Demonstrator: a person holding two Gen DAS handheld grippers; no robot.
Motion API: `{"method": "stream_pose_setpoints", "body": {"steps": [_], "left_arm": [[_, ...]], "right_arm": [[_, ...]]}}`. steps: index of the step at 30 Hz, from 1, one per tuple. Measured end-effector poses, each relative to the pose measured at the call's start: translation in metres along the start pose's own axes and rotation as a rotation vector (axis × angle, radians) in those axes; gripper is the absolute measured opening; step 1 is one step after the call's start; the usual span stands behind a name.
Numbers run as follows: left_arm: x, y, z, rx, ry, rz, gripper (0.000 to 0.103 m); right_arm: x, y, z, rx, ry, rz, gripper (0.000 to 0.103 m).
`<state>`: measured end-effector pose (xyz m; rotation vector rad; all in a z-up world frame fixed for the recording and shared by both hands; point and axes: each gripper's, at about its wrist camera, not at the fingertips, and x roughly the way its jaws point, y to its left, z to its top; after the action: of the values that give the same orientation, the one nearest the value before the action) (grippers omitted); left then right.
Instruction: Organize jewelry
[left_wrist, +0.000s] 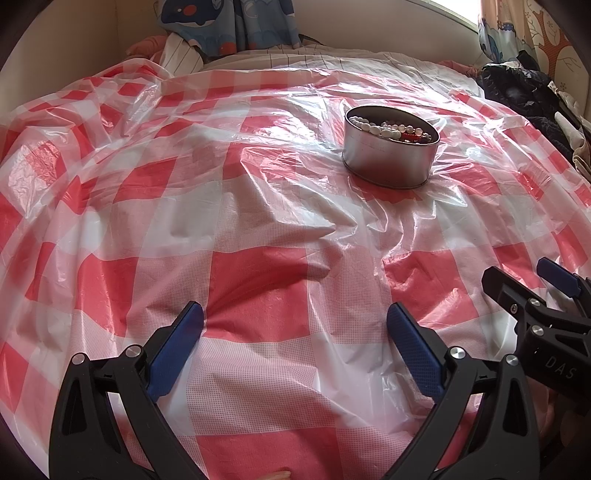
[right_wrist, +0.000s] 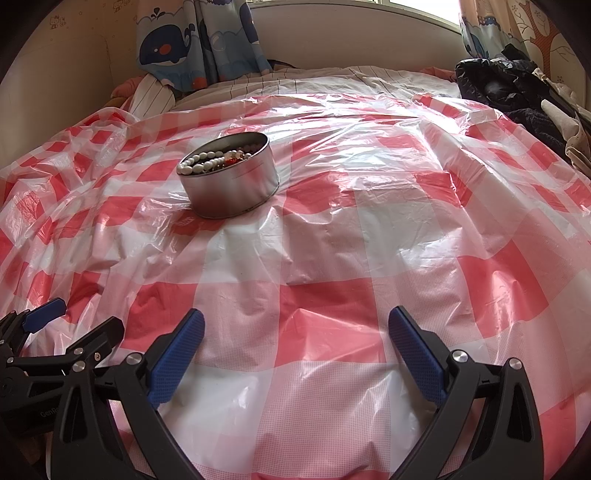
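An oval silver tin (left_wrist: 388, 162) (right_wrist: 232, 188) stands on a red-and-white checked plastic sheet (left_wrist: 258, 221) (right_wrist: 369, 240). Inside it lie pearl-like bead strands (left_wrist: 384, 129) (right_wrist: 207, 160) with a few red beads. My left gripper (left_wrist: 295, 314) hovers open over the sheet, well short of the tin, nothing between its blue pads. My right gripper (right_wrist: 295, 317) is also open and empty, with the tin ahead to its left. Each gripper shows at the edge of the other's view: the right gripper (left_wrist: 524, 280) at the lower right, the left gripper (right_wrist: 85, 314) at the lower left.
The sheet covers a bed with striped bedding (right_wrist: 295, 79) behind it. Whale-print curtains (right_wrist: 195, 37) hang at the back wall. A pile of dark clothes (right_wrist: 517, 96) (left_wrist: 532, 96) lies at the far right. The sheet is wrinkled around the tin.
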<state>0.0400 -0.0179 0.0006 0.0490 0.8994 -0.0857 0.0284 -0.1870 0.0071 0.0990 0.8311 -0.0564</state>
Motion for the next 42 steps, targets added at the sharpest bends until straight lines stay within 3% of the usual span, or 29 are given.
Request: {"method": "stream_pose_setpoints", "body": {"steps": [42], "left_arm": [[0.0046,0.0023,-0.0013,0.005,0.031,0.004,0.096]], "right_arm": [[0.0016,-0.0011,-0.0015,0.001,0.012,-0.010,0.096]]}}
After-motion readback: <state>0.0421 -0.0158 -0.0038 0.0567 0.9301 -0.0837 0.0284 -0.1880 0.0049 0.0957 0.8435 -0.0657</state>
